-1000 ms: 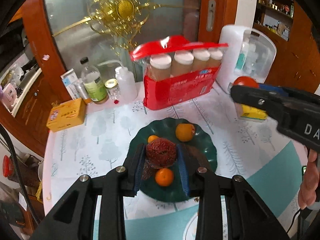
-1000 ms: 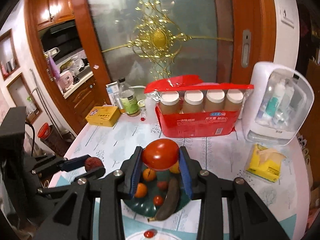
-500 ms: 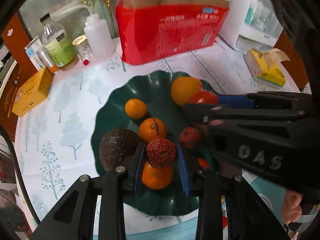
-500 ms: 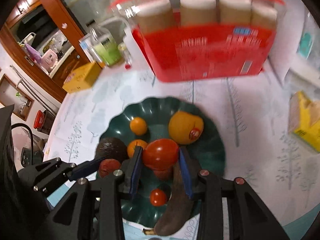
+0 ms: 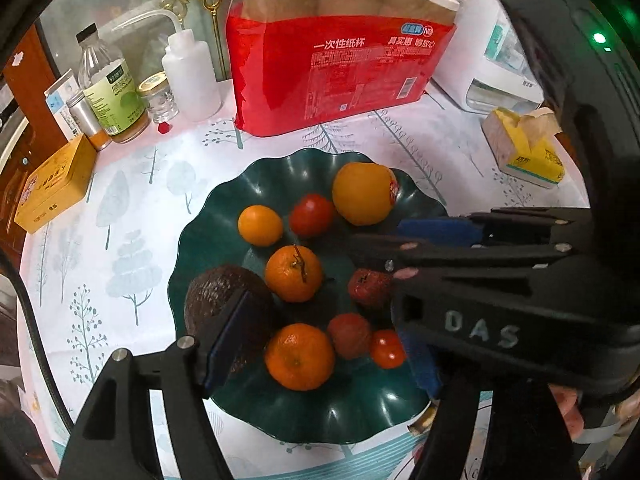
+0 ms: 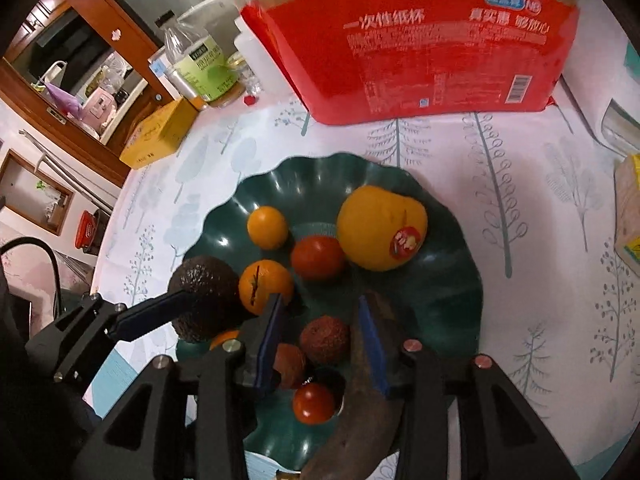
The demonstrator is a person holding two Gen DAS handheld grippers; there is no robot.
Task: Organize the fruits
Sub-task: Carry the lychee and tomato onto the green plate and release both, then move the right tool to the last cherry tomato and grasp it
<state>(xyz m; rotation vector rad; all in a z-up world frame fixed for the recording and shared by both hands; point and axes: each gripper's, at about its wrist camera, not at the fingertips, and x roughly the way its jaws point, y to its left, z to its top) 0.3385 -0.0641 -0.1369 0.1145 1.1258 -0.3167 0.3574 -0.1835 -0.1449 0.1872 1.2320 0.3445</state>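
Note:
A dark green scalloped plate holds the fruit: a big yellow orange, several mandarins, a tomato, a dark avocado, wrinkled red lychees, a small tomato and a brown banana. My left gripper is open and empty, low over the plate's near side. My right gripper is open and empty over the plate, one lychee lying between its fingers.
A red pack of paper cups stands behind the plate. Bottles and a yellow box stand at the back left. A white dispenser and a yellow tissue pack are at the right.
Both grippers came down over the plate and opened. The left one let go of the wrinkled red fruit and the right one let go of the tomato; both fruits now lie on the plate.

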